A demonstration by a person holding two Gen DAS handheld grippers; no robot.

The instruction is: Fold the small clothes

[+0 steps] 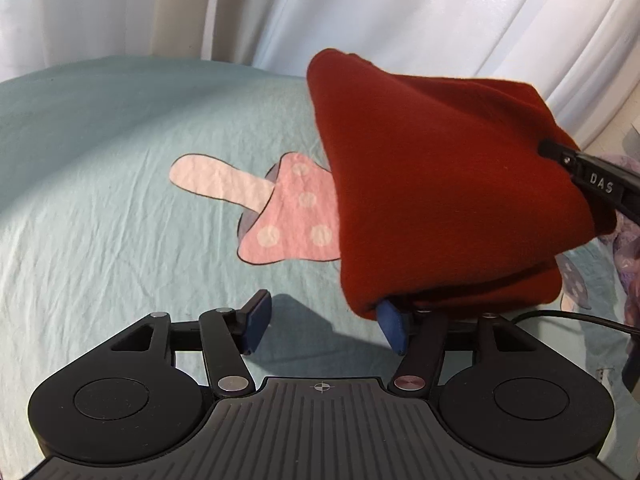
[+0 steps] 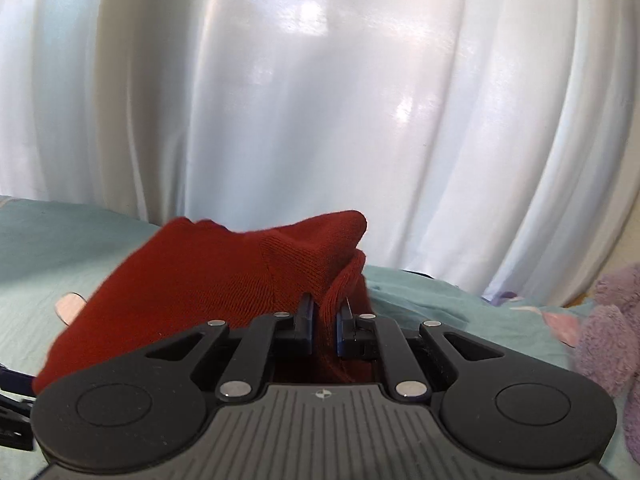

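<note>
A dark red knit garment [image 1: 432, 184] hangs bunched above the teal bedsheet [image 1: 100, 180]. In the right wrist view my right gripper [image 2: 326, 320] is shut on a folded edge of the red garment [image 2: 208, 280], and the cloth bulges up between the pads. One of its black fingers [image 1: 592, 178] reaches into the left wrist view from the right, clamped on the cloth's upper corner. My left gripper [image 1: 324, 326] stands open below the garment. The cloth's lower hem drapes over its right pad [image 1: 392, 330]. Its left pad [image 1: 256, 320] is bare, with nothing between the two pads.
A pink mushroom print [image 1: 288, 216] on the sheet lies partly under the garment. White curtains [image 2: 320, 100] hang close behind the bed. A purple plush item [image 2: 612, 332] sits at the right. A black cable [image 1: 580, 318] runs across the sheet at the right.
</note>
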